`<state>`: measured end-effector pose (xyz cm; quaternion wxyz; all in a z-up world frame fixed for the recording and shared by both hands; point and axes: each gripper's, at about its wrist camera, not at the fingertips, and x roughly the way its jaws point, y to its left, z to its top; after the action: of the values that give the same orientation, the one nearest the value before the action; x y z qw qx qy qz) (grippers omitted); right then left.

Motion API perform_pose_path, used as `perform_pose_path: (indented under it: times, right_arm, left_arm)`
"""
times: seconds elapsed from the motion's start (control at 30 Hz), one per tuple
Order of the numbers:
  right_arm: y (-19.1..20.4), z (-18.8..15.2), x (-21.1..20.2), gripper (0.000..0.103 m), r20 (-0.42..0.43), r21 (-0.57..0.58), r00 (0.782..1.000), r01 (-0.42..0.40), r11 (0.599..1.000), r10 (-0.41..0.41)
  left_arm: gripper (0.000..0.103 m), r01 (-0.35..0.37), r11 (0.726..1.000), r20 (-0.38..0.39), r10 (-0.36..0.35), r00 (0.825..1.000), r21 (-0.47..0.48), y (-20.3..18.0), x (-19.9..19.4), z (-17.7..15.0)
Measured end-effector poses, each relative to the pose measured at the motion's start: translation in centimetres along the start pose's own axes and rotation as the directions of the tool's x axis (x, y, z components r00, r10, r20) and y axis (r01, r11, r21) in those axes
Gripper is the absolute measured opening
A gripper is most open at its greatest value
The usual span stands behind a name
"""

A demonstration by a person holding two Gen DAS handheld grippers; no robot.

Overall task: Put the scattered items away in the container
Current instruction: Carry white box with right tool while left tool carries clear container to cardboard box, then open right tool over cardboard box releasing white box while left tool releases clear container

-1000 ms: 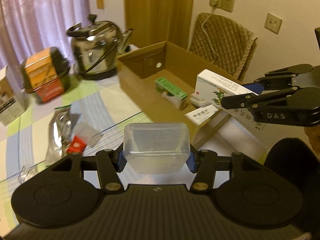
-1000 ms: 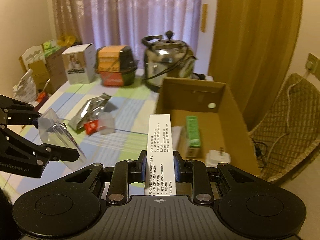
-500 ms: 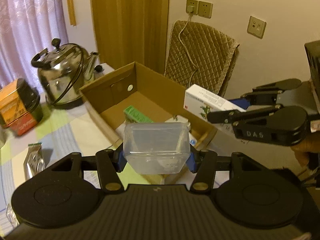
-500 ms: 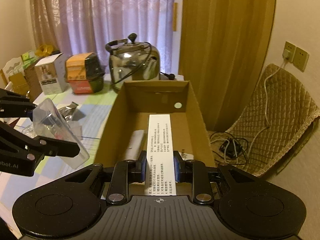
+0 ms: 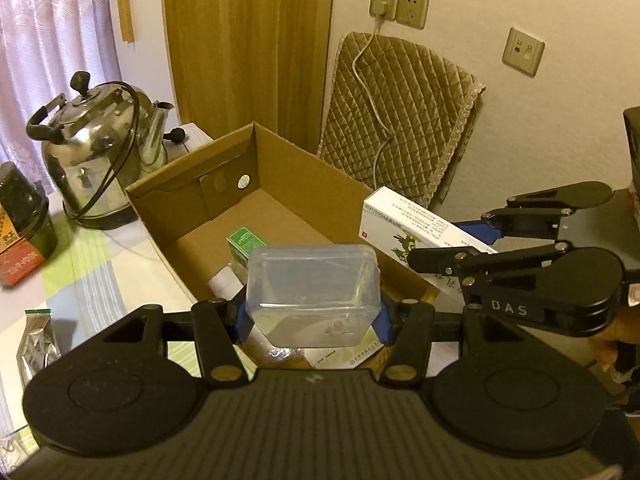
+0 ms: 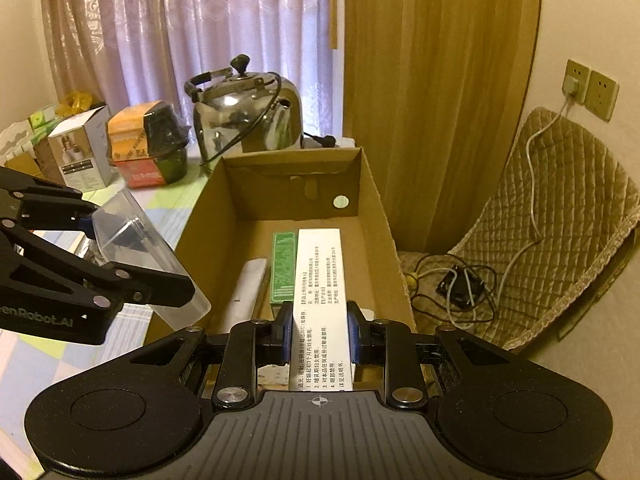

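Both grippers were loaded when we looked: our left gripper was clamped on a clear plastic tub, and our right gripper was clamped on a white medicine box, each held above the near end of the cardboard box. That open carton sat on the checked tablecloth, with a steel kettle just behind its far wall. Inside it we saw a green packet lying flat on the floor, a white tube beside it. A foil pouch lay out on the cloth.
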<state>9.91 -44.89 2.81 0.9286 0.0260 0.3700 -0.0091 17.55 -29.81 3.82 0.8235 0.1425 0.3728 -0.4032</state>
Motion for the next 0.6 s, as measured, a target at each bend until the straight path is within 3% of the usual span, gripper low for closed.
perform_pose_path:
  times: [0.4, 0.47, 0.6]
  right_arm:
    - [-0.6, -0.4, 2.2, 0.029, -0.021, 0.019, 1.0, -0.003, 1.0, 0.003]
    - [-0.6, -0.4, 2.3, 0.029, -0.022, 0.02, 1.0, -0.001, 1.0, 0.001]
    - [-0.7, -0.4, 2.5, 0.029, -0.025, 0.021, 1.0, 0.0, 1.0, 0.0]
  left_arm:
    - [0.052, 0.0, 1.0, -0.036, 0.0, 0.999, 0.008, 0.7, 3.3, -0.1]
    - [0.062, -0.009, 1.0, -0.027, 0.009, 1.0, 0.004, 1.0, 3.3, 0.0]
    - [0.062, -0.023, 1.0, -0.014, 0.023, 1.0, -0.012, 2.0, 2.7, -0.2]
